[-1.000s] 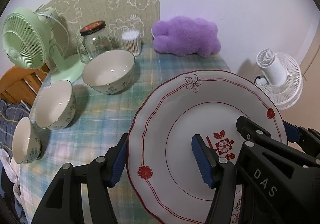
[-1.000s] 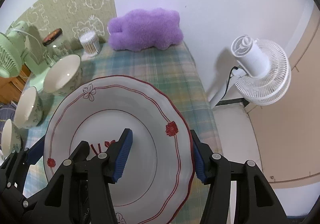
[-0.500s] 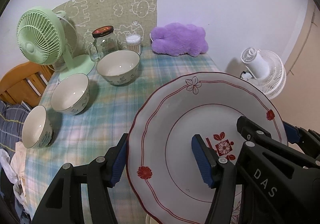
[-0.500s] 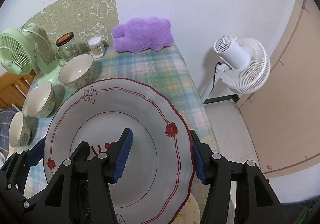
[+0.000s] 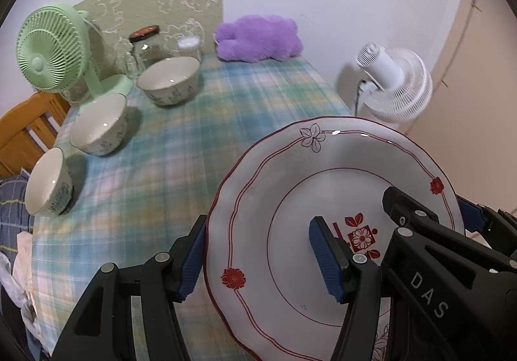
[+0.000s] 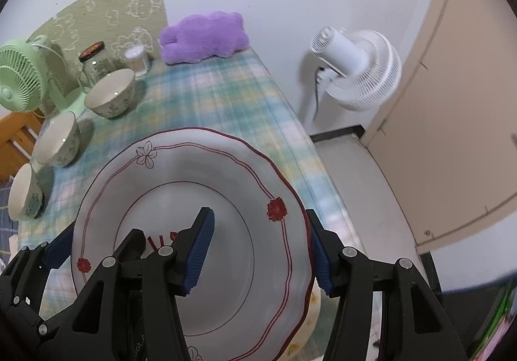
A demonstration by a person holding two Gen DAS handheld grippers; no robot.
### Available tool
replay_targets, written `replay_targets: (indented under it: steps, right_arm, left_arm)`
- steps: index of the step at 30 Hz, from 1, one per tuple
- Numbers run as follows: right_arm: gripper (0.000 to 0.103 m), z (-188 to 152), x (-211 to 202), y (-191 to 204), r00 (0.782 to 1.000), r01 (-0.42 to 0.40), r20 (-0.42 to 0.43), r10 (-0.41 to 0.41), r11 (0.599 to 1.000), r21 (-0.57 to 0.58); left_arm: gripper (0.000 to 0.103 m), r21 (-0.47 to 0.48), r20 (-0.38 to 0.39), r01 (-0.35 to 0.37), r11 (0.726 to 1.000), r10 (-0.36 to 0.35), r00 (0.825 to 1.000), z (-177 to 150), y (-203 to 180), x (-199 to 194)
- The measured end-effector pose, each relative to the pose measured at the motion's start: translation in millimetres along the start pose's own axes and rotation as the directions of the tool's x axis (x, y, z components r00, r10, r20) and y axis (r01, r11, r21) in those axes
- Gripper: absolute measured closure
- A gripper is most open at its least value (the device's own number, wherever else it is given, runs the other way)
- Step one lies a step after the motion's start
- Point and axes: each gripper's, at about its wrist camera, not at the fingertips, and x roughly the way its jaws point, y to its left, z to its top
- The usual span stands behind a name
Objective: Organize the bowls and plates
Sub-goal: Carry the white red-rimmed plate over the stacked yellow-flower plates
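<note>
Both grippers, the left gripper (image 5: pixel 258 259) and the right gripper (image 6: pixel 260 251), had their jaws clamped on opposite rims of the plate (image 5: pixel 323 186), held above the surface (image 5: pixel 181 135) and not yet placed, while three bowls (image 5: pixel 98 128) stood unstacked along its left edge.

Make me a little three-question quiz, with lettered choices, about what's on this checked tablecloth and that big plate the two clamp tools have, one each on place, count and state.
1. Where does the fluffy purple plush toy lie?
A. at the table's far end by the wall
B. inside a bowl
C. on the floor

2. How many white ceramic bowls stand on the cloth?
A. one
B. three
C. five

3. How is the white scalloped plate with red line and flowers held?
A. left gripper and right gripper each clamp an opposite rim
B. by one gripper
C. it lies free

Answers: 1 A, it rests against the wall; 2 B, three in a row at left; 3 A, blue pads straddle both rims.
</note>
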Motion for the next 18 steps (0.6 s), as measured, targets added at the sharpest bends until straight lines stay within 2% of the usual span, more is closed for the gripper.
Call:
replay_targets:
  steps: [9,18]
  right_arm:
    - [0.044,-36,21,-26,0.996,0.025,-0.088,-0.024,1.000,0.011]
    - [0.044,-50,49,-39,0.985,-0.026,-0.171,0.019,0.999,-0.034]
  left_arm:
    - [0.040,0.026,-0.107,0.010,1.000,-0.007,0.994,-33,-27,21]
    - [0.040,0.001,-0.179,-0.036,0.999,0.036,0.983,-49,-39,40]
